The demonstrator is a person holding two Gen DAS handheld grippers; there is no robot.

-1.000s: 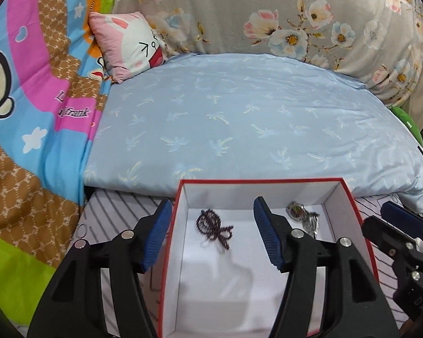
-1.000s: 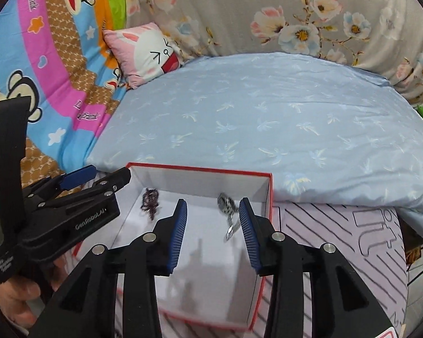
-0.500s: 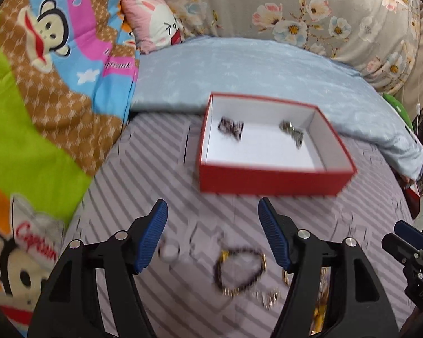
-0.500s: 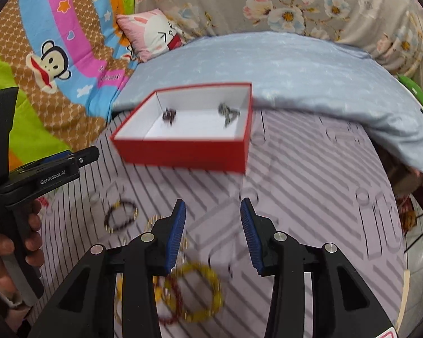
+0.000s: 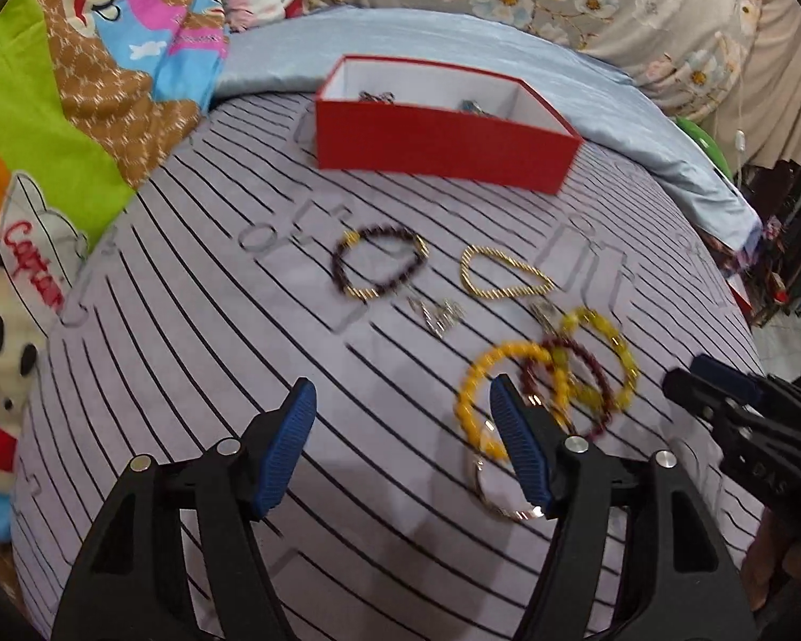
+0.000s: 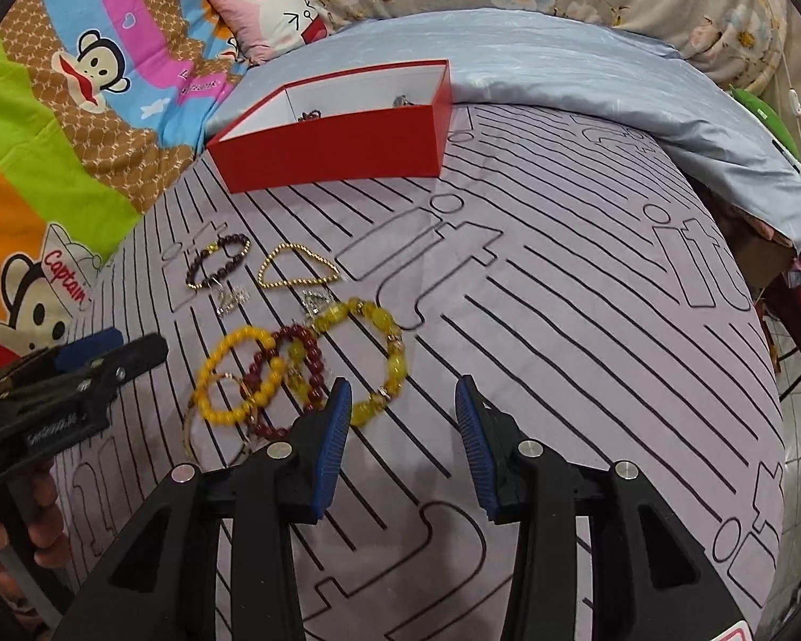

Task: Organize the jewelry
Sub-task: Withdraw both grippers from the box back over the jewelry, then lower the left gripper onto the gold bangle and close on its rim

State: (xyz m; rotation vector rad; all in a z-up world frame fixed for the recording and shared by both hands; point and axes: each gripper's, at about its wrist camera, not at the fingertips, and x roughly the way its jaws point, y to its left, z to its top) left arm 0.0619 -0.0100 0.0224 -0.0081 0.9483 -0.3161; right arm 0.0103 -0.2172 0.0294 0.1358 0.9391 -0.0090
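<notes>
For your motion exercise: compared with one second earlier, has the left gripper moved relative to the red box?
Yes. The left gripper has pulled back from over the red box; the box now sits far ahead, and its opening, empty jaws hang above the striped sheet beside the bracelets.

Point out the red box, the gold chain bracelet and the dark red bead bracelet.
red box (image 6: 336, 147): right wrist view, on its near outer wall.
gold chain bracelet (image 6: 272, 283): right wrist view, on its lower strand.
dark red bead bracelet (image 6: 315, 360): right wrist view, on the beads of its right side.

Black grippers (image 5: 400, 427), ribbed blue pads (image 5: 288, 446)
</notes>
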